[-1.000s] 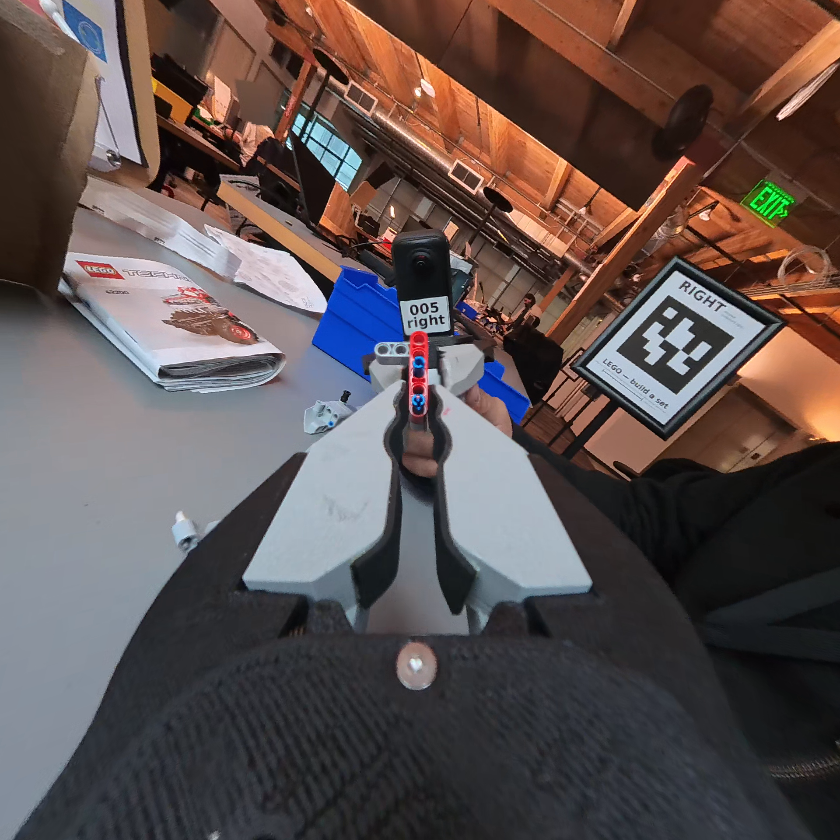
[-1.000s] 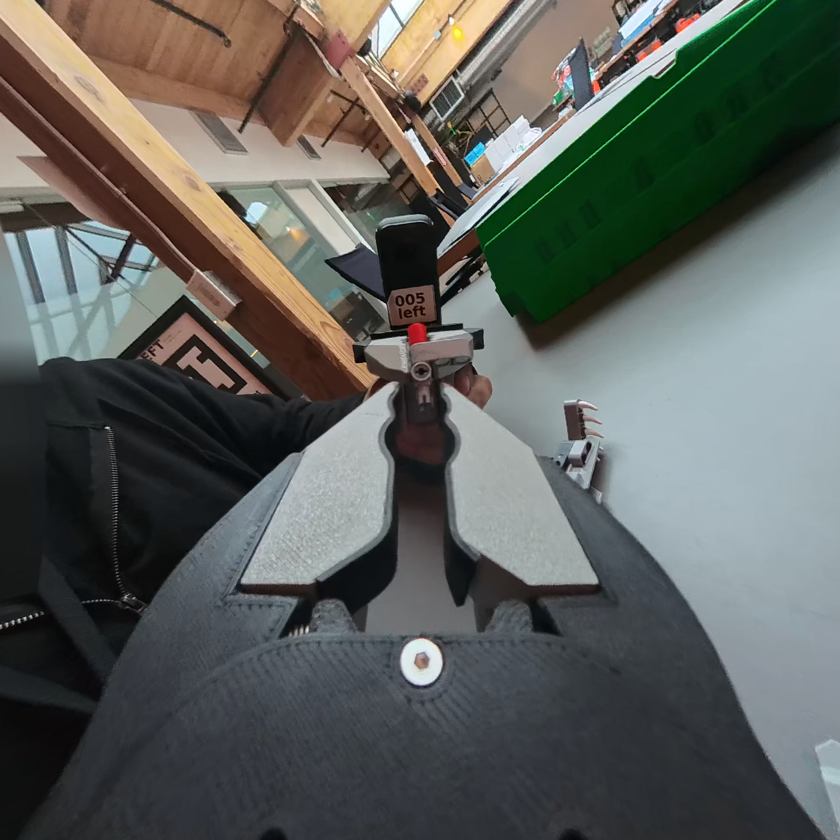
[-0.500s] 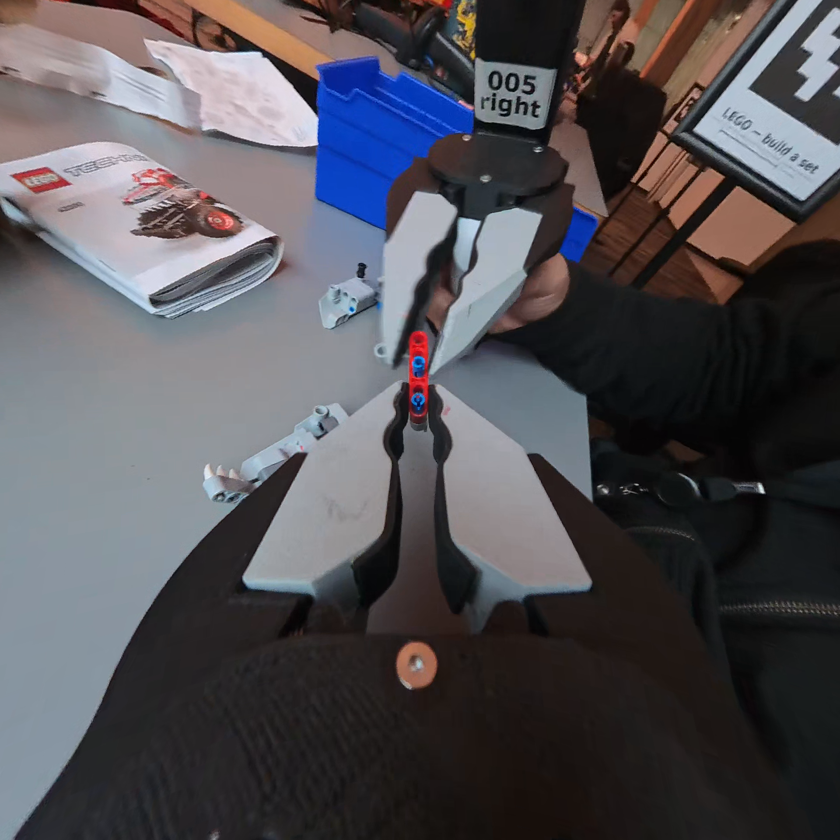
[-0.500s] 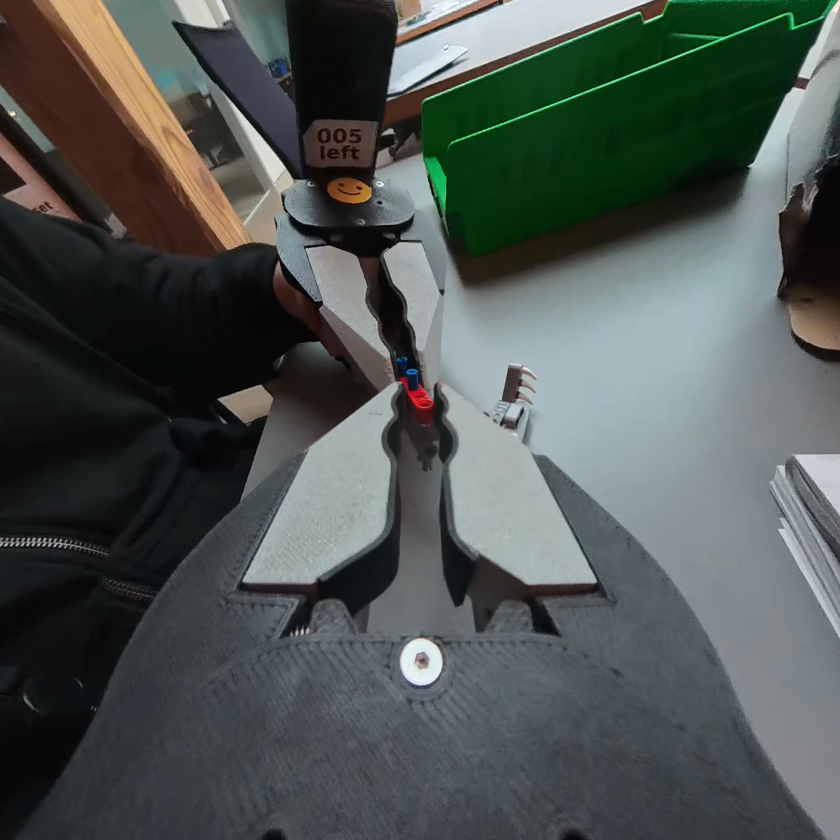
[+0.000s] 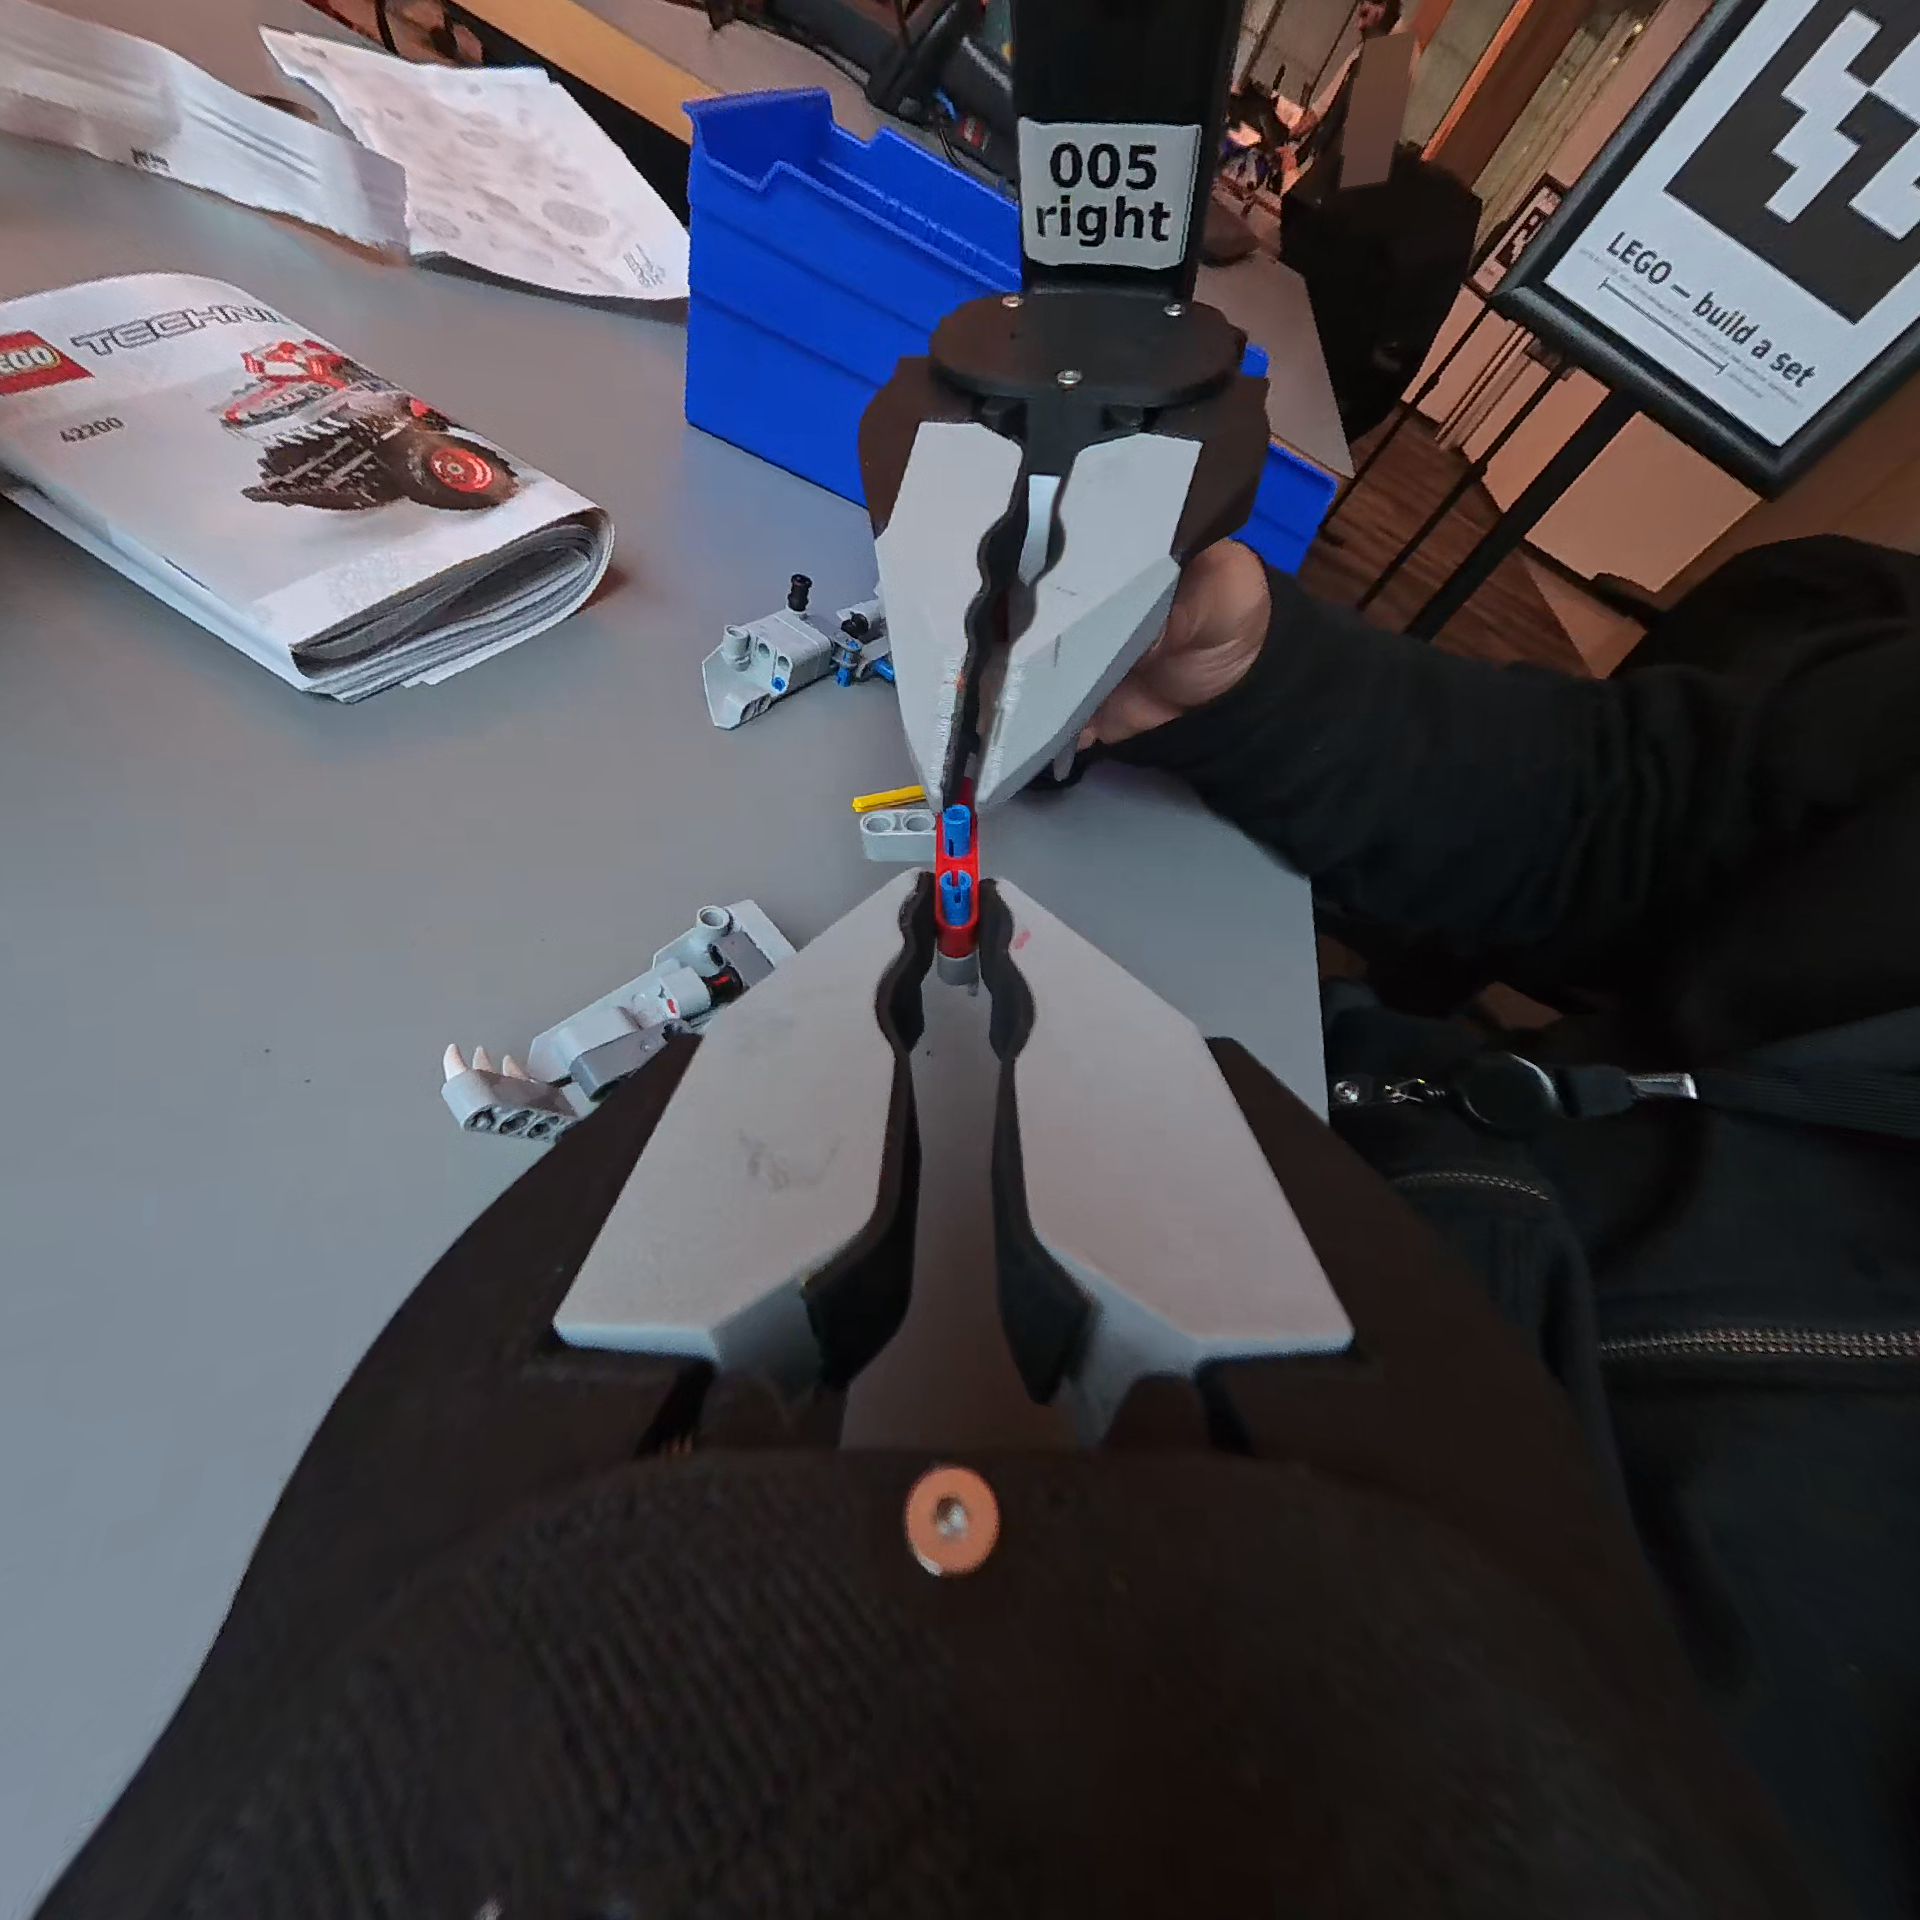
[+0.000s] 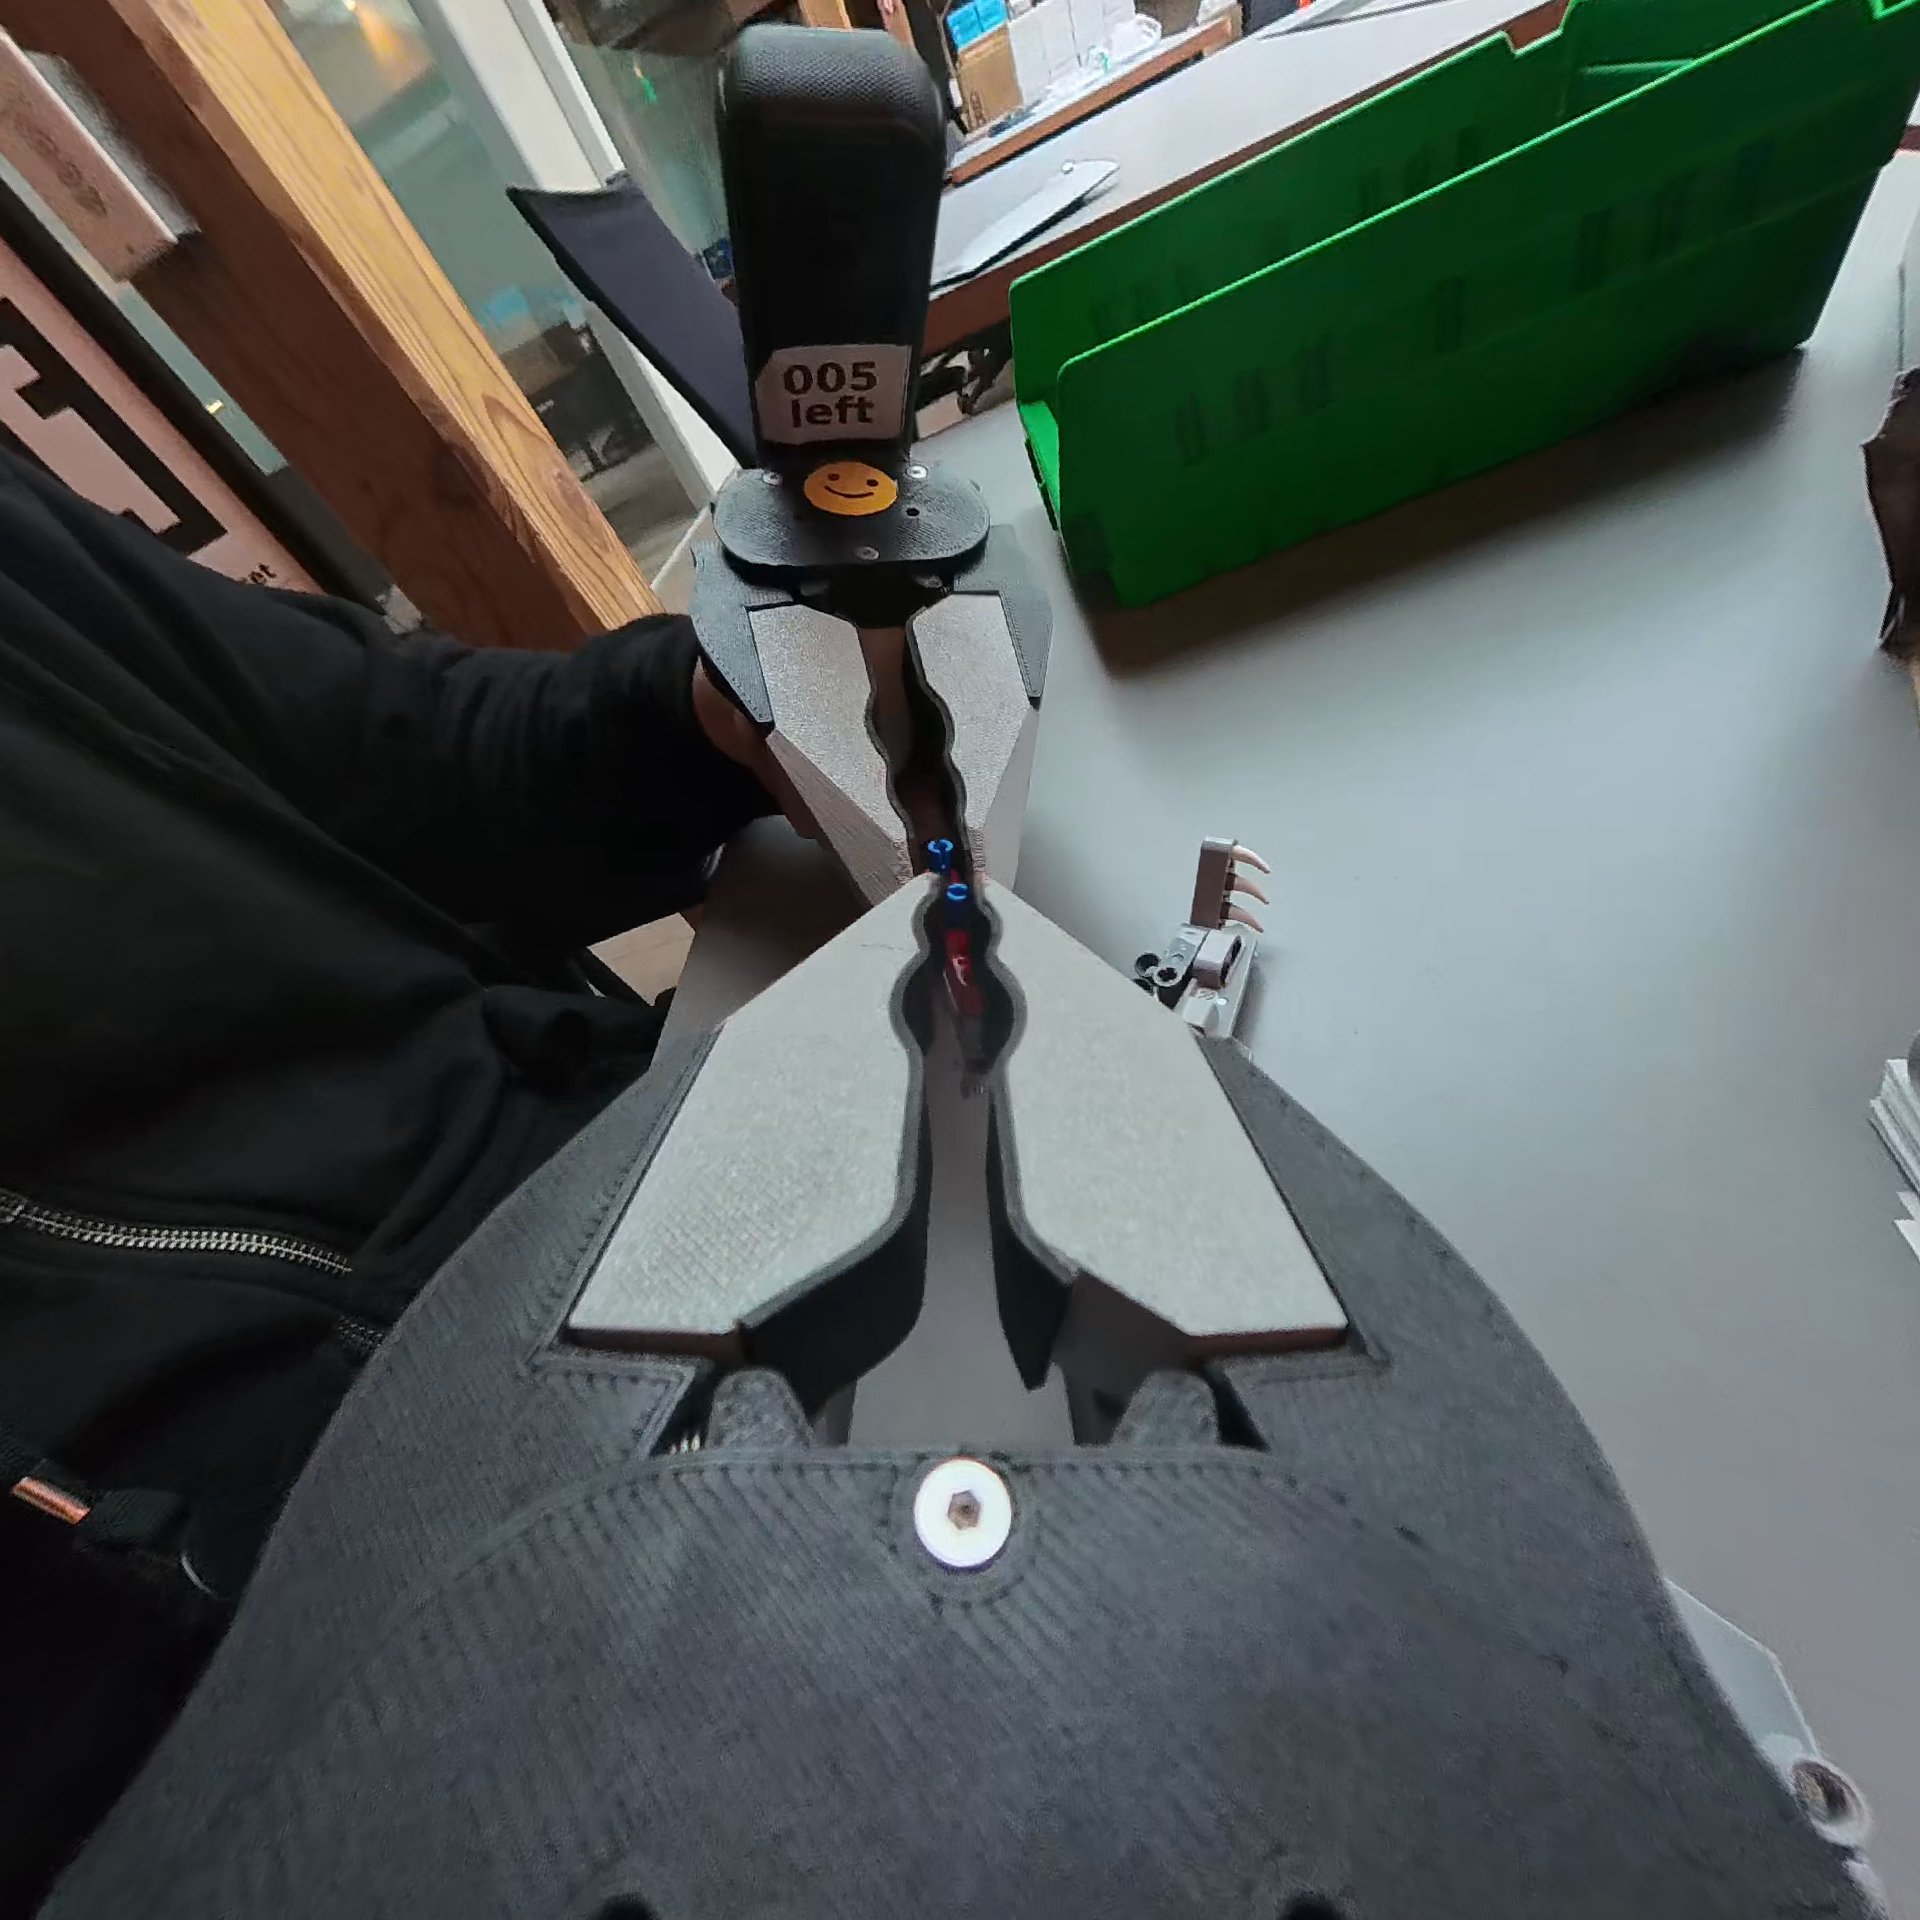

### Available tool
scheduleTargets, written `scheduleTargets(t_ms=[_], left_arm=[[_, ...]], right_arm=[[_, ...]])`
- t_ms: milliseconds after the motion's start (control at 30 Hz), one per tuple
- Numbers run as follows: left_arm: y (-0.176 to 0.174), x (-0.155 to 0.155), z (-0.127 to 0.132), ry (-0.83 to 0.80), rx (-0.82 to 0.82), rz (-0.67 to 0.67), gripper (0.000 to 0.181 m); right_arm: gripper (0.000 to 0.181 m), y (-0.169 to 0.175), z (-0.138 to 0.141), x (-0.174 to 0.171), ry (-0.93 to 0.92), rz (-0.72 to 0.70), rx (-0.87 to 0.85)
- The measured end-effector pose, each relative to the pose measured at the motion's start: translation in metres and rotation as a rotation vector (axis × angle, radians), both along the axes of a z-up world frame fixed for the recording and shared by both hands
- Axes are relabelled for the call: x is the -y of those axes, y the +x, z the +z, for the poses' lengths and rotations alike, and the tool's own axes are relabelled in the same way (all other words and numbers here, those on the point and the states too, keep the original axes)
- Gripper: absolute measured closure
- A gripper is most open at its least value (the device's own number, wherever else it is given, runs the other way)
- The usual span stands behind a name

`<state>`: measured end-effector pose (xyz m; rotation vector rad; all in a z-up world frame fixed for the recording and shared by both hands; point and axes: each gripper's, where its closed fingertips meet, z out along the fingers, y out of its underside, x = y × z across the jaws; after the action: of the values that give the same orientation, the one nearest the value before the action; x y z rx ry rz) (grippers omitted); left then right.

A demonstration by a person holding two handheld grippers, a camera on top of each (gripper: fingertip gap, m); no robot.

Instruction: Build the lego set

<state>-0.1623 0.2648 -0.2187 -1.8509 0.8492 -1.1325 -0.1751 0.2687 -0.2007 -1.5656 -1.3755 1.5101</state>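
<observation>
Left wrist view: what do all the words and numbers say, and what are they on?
I don't read writing out; these things carry it.
Label on right gripper: white, black print.
Booklet: logo, title, number.
Sign: black frame, one caption.
Loose sheets: print too small to read.

Both grippers meet tip-to-tip, fingers seemingly closed.

left tongs: black ribbed body, two flat grey fingers with wavy black edges, one round silver screw | right tongs: same build, grey fingers, silver screw | handles: black, white sticker, orange smiley on one | person: black sleeves, black zip jacket
</observation>
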Motion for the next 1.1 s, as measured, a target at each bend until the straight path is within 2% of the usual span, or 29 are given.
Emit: scheduleTargets(t_ms=[100, 200, 533, 667, 733, 1100], left_arm=[[0.000, 0.000, 0.000, -0.016, 0.001, 0.000, 0.175], [0.000, 0.000, -0.002, -0.024, -0.009, -0.002, 0.175], [0.001, 0.002, -0.007, -0.094, 0.018, -0.027, 0.176], [-0.005, -0.002, -0.016, -0.041, -0.087, 0.008, 0.174], [-0.007, -0.005, -0.010, -0.072, -0.015, 0.027, 0.174], [-0.012, -0.018, 0.000, -0.074, 0.072, 0.078, 0.174]], right_arm=[[0.174, -0.002, -0.006, 0.003, 0.055, 0.013, 0.039], [0.180, -0.003, -0.008, 0.003, 0.090, 0.005, 0.052], [0.181, -0.001, -0.016, 0.002, 0.063, 0.026, 0.097], [0.181, -0.007, -0.021, -0.004, -0.020, -0.042, 0.089], [0.181, -0.010, -0.014, -0.008, -0.062, -0.072, 0.039], [0.181, -0.017, -0.002, -0.023, -0.121, -0.187, -0.063]])
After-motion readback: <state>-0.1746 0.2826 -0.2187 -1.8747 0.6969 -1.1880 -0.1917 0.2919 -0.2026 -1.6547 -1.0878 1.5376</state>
